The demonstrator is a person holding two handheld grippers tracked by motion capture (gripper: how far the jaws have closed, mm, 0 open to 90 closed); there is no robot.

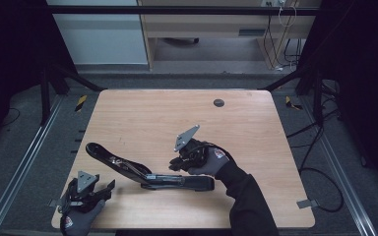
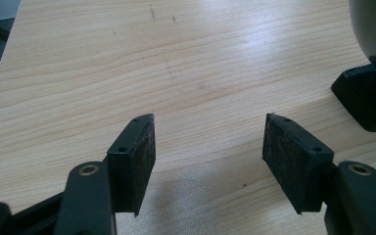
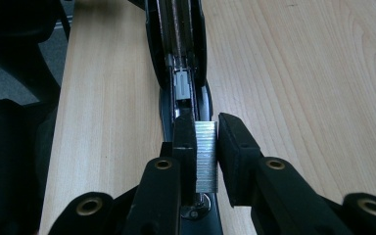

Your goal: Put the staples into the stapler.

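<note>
A black stapler (image 1: 147, 172) lies opened out on the near part of the wooden tabletop (image 1: 142, 113), its base flat and its top arm swung back and up toward the left. The right tool (image 1: 179, 164) hovers over the stapler's open channel (image 3: 178, 63), its jaws clamped on a silvery strip of staples (image 3: 205, 156) held just above the magazine. The left tool (image 1: 96, 191) rests at the tabletop's near left corner, its jaws standing wide apart with only bare wood between them.
</note>
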